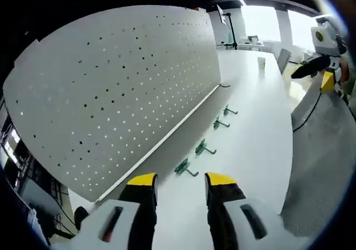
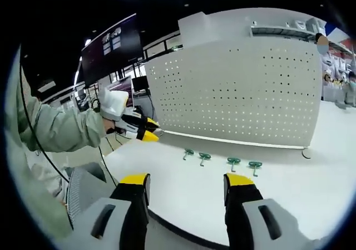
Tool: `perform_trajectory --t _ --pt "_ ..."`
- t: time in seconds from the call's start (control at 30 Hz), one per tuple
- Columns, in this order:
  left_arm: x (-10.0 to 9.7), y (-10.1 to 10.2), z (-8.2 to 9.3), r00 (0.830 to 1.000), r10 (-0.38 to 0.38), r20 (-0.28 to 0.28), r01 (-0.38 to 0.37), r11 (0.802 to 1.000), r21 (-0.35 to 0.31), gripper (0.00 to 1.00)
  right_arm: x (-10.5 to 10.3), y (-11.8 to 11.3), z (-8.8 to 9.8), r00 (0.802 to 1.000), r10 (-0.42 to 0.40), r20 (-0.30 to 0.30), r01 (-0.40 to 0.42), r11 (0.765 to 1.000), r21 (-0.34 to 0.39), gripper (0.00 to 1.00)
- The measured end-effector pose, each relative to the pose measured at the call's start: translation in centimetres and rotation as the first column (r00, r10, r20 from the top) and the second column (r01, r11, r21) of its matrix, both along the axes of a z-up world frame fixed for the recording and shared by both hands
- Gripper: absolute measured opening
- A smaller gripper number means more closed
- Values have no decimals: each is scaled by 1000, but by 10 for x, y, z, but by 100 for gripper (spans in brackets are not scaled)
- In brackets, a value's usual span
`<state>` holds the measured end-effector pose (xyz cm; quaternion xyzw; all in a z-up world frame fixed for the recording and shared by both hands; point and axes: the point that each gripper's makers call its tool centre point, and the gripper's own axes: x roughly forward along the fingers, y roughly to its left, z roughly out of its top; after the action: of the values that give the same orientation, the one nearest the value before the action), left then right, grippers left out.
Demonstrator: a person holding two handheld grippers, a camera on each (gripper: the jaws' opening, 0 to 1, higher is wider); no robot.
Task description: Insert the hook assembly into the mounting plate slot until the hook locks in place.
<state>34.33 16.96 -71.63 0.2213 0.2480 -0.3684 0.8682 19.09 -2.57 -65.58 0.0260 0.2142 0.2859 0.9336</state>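
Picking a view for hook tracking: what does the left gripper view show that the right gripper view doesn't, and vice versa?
Left gripper view alone: a black cable trailing over the table edge, and a small pale object far down the table.

Right gripper view alone: a dark wall screen and the person's green sleeve.

Both: the white pegboard, four green hooks lying loose on the white table, and each view's own yellow-tipped fingers, open and empty.

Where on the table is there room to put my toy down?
The white table is bare between the four green hooks and its near edge. The strip between the hooks and the pegboard is narrow.
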Motion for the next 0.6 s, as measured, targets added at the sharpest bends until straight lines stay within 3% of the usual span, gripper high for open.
perform_trajectory --t 0.6 --pt "44 -14 -59 991 -95 -99 100 994 46 32 -1 2 -16 998 -33 -58 31 999 -40 52"
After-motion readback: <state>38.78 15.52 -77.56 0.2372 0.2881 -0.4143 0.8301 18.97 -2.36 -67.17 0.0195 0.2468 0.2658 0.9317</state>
